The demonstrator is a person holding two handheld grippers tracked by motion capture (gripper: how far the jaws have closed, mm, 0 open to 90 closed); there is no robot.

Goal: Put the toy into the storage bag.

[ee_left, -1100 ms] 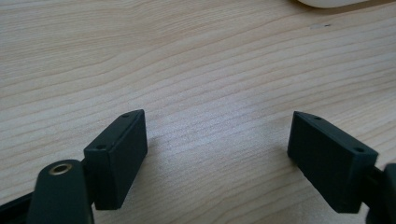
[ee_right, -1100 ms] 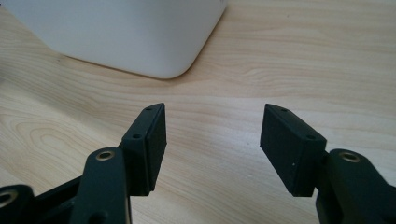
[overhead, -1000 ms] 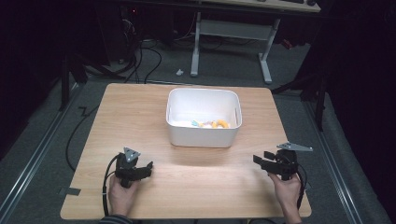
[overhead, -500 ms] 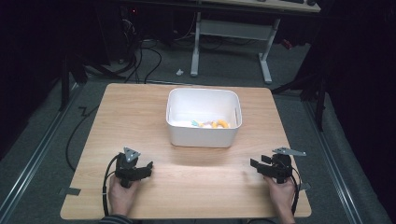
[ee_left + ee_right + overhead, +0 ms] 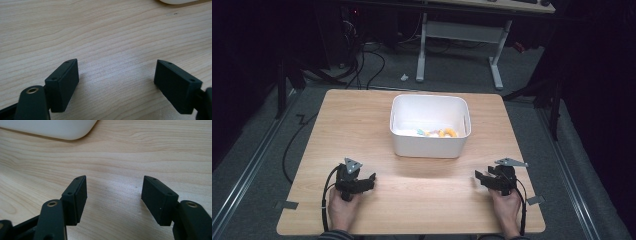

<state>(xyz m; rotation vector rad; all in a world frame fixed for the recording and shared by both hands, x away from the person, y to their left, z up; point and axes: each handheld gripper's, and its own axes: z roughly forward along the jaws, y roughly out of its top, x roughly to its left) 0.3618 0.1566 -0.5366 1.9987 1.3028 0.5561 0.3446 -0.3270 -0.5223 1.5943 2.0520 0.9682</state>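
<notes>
- A white bin (image 5: 430, 145) stands mid-worktop (image 5: 362, 125), holding small orange, yellow and pale items (image 5: 443, 133) against its near wall.
- Left gripper (image 5: 362, 180) rests near the front edge, fingers released, nothing between them.
- Right gripper (image 5: 484, 179), well apart from it: fingers have just been opening, nothing between them.

Your left tool (image 5: 368, 178) and right tool (image 5: 480, 178) sit low over the near edge of the desk (image 5: 362, 125), well apart. The bin (image 5: 429, 145) stands ahead, between them. Small items (image 5: 439, 133) lie in it. Bare desk lies between each tool's jaws.
</notes>
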